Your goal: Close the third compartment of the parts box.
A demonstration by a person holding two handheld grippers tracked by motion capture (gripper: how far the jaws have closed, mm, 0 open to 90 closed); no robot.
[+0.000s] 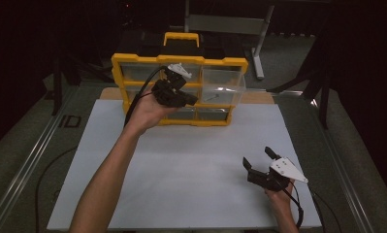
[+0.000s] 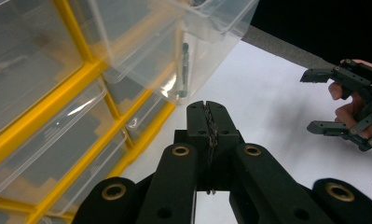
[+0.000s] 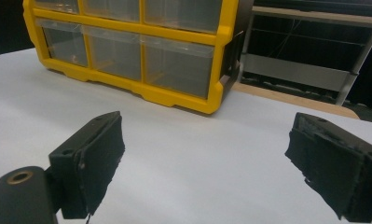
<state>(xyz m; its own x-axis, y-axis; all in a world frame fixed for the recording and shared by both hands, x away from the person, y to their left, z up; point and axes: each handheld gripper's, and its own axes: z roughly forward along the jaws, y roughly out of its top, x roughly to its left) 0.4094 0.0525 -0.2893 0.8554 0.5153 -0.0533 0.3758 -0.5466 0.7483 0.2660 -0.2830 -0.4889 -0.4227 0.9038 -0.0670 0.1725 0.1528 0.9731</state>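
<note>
Left tongs (image 2: pixel 207 109) pressed closed, empty | right tongs (image 1: pixel 260 157) spread wide, empty | yellow organizer (image 1: pixel 179 60): no legible writing

The left forearm (image 1: pixel 108 170) reaches far across, its hand (image 1: pixel 145 112) raised and holding the left hand-held gripper (image 1: pixel 193 100), whose jaws are pressed together with a thin sliver caught between them. The right hand (image 1: pixel 280 198) sits near, low at the right, holding the right hand-held gripper (image 1: pixel 257 156) with jaws spread wide.
</note>
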